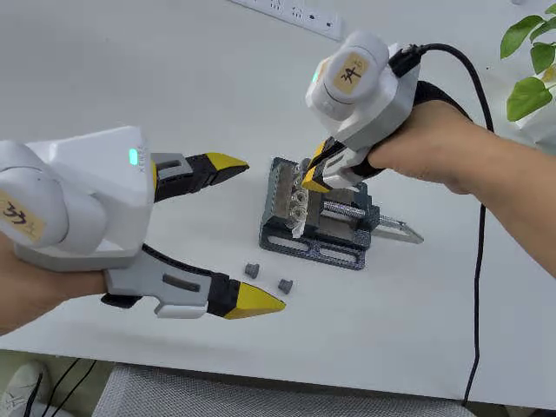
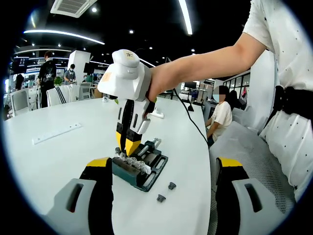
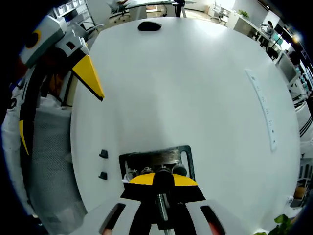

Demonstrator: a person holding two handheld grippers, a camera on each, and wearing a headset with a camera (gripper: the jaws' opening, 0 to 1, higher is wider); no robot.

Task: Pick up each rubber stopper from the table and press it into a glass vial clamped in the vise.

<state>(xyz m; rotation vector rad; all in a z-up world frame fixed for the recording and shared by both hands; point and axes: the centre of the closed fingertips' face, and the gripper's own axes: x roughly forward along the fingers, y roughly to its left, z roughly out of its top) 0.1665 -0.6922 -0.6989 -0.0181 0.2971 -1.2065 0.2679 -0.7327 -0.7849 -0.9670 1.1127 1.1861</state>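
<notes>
In the head view my left gripper sits low at the left. Its two yellow-tipped jaws are spread wide with nothing between them. My right gripper points down over the one dark grey metal vise on the white table, its jaws drawn close together. A row of small clear glass vials stands clamped in the vise; I cannot count them surely. Two small dark grey rubber stoppers lie loose on the table just in front of the vise, near each other but apart. One black cable runs from my right gripper. One white power strip lies at the far edge, and a green leafy plant shows at the right.

In the left gripper view my left gripper shows both jaws wide apart and empty. The right gripper hangs tip-down right over the vials in the vise. The two loose stoppers lie beside the vise. Several people are in the room behind.

In the right gripper view my right gripper has its two yellow tips pinched on one dark round stopper, just above the vise. The two loose stoppers lie left of the vise. The left gripper shows open at the upper left, and the power strip lies at the right.
</notes>
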